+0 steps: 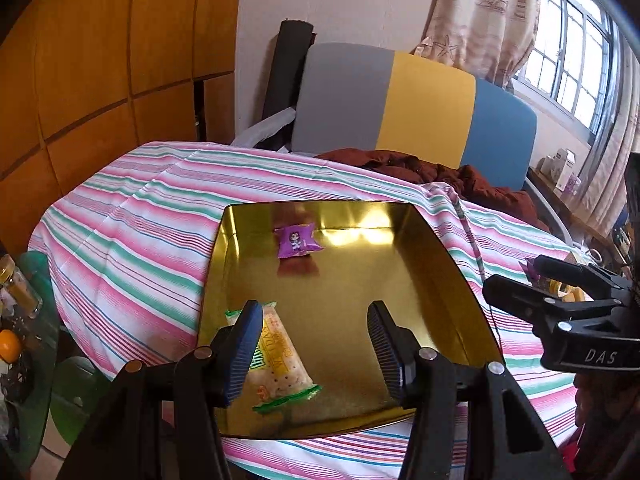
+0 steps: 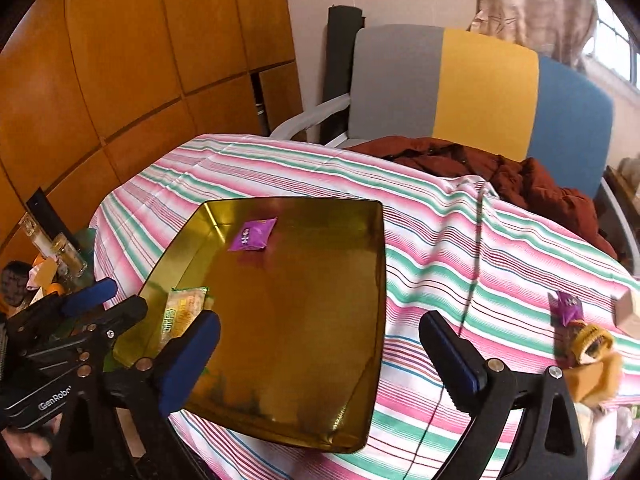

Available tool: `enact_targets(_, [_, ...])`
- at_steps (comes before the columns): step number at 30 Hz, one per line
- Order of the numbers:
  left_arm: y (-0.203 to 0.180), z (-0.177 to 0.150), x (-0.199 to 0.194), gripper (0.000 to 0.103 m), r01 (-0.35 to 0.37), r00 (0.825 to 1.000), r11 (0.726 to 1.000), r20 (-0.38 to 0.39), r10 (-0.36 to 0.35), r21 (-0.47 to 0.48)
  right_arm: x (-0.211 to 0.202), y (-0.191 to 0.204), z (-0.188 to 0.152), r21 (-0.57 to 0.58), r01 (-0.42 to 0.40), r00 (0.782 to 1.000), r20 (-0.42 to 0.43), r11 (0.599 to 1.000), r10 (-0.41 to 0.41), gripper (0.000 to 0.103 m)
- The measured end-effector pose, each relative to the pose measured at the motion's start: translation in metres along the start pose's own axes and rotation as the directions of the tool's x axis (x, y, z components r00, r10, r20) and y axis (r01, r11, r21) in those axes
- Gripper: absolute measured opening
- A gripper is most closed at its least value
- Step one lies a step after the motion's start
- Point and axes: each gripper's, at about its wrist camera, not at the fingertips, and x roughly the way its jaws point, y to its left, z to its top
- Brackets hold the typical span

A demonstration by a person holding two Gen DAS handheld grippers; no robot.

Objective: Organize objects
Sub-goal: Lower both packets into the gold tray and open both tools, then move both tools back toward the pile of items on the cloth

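the fingers (image 1: 250, 344) of the left gripper (image 1: 316, 344) stand wide apart with nothing between them, poised above the near end of the gold tray (image 1: 440, 264). the green-edged cracker packet (image 1: 280, 368) lies flat on the tray floor just under the left finger, which partly hides it, so it looks set down there rather than held.

the right gripper (image 2: 320, 352) is likewise spread and empty, hanging over the tray's right rim and the striped cloth (image 2: 440, 240) on the worktop.

a purple candy packet (image 1: 297, 241) rests at the tray's far end, well apart from the crackers — the tray seems to be the collecting place.

off to the right on the cloth lie a second purple candy (image 2: 568, 307), a yellow-capped item (image 2: 592, 344) whose kind is too blurred to tell, and a pale block (image 2: 628, 312) at the frame edge. these look like the pieces left to gather, and the right gripper is nearer to them — a likely reason it sits on that side.
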Motion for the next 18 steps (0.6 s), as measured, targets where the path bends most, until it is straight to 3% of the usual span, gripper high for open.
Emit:
enact_targets(10, [-0.024,-0.003,0.0,0.055,0.038,0.999,0.998,-0.017,-0.037,0.055,-0.017,-0.017,-0.014,0.032,0.051,0.998,0.04,0.998,-0.052,0.103])
enact_targets(18, [-0.038,-0.008,0.005,0.055,0.088,0.996,0.992,-0.04,-0.085,0.091,-0.026,-0.048,-0.032,0.094,0.107,0.994,0.02,0.99,-0.11,0.103])
